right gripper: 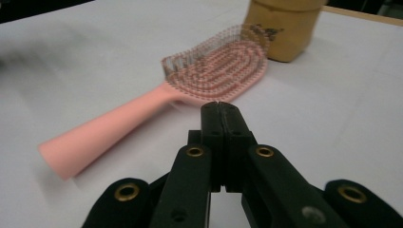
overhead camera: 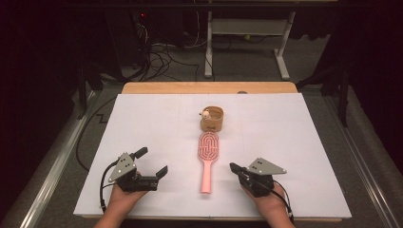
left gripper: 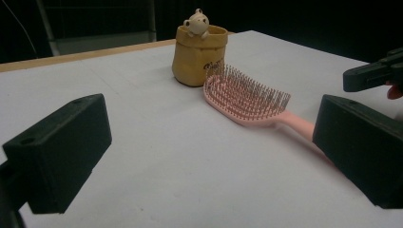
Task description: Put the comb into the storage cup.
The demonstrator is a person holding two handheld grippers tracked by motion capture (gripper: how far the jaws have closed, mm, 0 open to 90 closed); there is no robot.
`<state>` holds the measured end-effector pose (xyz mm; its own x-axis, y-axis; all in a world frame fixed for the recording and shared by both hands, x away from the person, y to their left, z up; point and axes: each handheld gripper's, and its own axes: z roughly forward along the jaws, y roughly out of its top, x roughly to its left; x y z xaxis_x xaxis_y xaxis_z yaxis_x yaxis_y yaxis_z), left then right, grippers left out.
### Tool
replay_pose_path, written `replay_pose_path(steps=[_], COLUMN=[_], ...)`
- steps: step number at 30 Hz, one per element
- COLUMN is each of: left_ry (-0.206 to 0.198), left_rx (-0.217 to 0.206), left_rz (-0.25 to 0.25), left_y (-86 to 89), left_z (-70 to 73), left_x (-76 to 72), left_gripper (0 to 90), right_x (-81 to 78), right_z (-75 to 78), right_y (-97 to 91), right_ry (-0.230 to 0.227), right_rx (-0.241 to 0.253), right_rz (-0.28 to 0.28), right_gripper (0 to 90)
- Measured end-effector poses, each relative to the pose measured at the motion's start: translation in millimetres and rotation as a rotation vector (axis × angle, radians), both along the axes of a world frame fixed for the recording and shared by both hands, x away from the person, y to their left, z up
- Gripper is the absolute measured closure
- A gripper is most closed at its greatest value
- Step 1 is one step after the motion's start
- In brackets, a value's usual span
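**Brush lying between two idle grippers**

Grippers are sitting low over the white table sheet [overhead camera: 142, 118], one in each of your hands. Your left gripper [overhead camera: 153, 163] is holding its two black jaws wide apart with nothing between them; in the left gripper view those jaws are framing bare white sheet, and the pink plastic hairbrush with an oval bristled head [left gripper: 247, 97] is lying ahead of them and off toward the right-hand jaw, its handle running down behind that jaw. Your right gripper [overhead camera: 233, 167] is keeping its jaws pressed together, pad against pad, gripping nothing. In the right gripper view the closed tips [right gripper: 222, 111] are pointing at the spot where the brush's handle meets its head, with a strip of sheet showing between tips and brush, so they are sitting just short of it and not touching.

From above, the brush is resting flat, bristles up, between the two grippers, nearer your right one, its handle end pointing back toward you. Just beyond the brush head, farther out from both grippers, a small yellow-brown pouch-shaped holder with a pale bear figure peeking over its rim [overhead camera: 212, 118] is standing upright, very close to the brush head.
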<state>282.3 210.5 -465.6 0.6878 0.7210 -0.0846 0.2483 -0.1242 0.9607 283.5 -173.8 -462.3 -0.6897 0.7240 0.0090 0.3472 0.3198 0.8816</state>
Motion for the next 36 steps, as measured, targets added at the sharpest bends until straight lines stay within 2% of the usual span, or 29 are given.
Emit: replay_pose_path(steps=[1,3,4,5,6,7,8,9,14,15,16,17,18,19,25,29,31,36], left_ry=[0.000,-0.001,-0.001,-0.002,-0.002,-0.002,-0.002,-0.002,-0.001,-0.001,-0.001,-0.001,0.000,0.002,0.003,0.004,0.004,0.003], left_rx=[-0.001,-0.001,-0.001,-0.003,-0.003,-0.003,-0.003,-0.003,-0.002,0.000,0.000,0.000,-0.001,-0.002,0.006,0.002,0.002,0.006], left_rz=[-0.001,0.000,0.000,0.000,0.000,-0.001,-0.001,-0.003,-0.005,-0.005,-0.006,-0.007,-0.008,-0.008,-0.012,-0.010,-0.012,-0.017], left_y=[0.0,0.2,0.3,0.4,0.4,0.5,0.5,0.5,0.6,0.6,0.6,0.6,0.6,0.5,-0.1,0.3,0.5,0.3], left_z=[0.1,0.3,0.4,0.5,0.5,0.5,0.5,0.4,0.1,0.0,0.0,0.0,-0.1,-0.3,-0.9,-0.7,-0.7,-0.8], left_x=[-0.2,-0.6,-0.8,-1.1,-1.1,-1.2,-1.2,-1.2,-1.5,-1.6,-1.7,-1.8,-1.8,-1.8,-1.8,-1.7,-1.8,-1.8], left_gripper=[0.0,0.0,0.0,0.0,0.0,0.0,0.0,0.0,0.0,0.0,0.0,0.0,0.0,0.0,0.0,0.0,0.0,0.0], right_x=[0.0,0.1,0.1,0.7,0.7,1.9,1.9,3.6,7.4,8.7,8.7,9.5,9.5,11.1,14.5,15.6,15.5,15.3], right_z=[0.0,0.1,0.1,-0.2,-0.2,-0.7,-0.7,-1.0,0.0,0.6,0.6,0.6,0.6,0.0,-2.8,-3.7,-4.7,-4.0], right_y=[0.0,21.1,21.1,34.8,34.8,47.2,47.2,57.9,74.0,81.0,81.0,87.4,87.4,91.7,94.2,96.0,97.2,96.7], right_ry=[0.000,0.002,0.002,0.006,0.006,0.011,0.011,0.016,0.029,0.032,0.032,0.032,0.032,0.039,0.076,0.086,0.084,0.087], right_rx=[0.000,-0.014,-0.014,-0.025,-0.025,-0.036,-0.036,-0.046,-0.072,-0.101,-0.101,-0.142,-0.142,-0.173,-0.209,-0.225,-0.248,-0.250], right_rz=[0.000,0.048,0.048,0.078,0.078,0.103,0.103,0.122,0.150,0.163,0.163,0.171,0.171,0.177,0.184,0.187,0.194,0.200], right_gripper=[90.0,90.0,90.0,90.0,90.0,90.0,90.0,90.0,90.0,90.0,90.0,90.0,90.0,90.0,90.0,90.0,90.0,90.0])
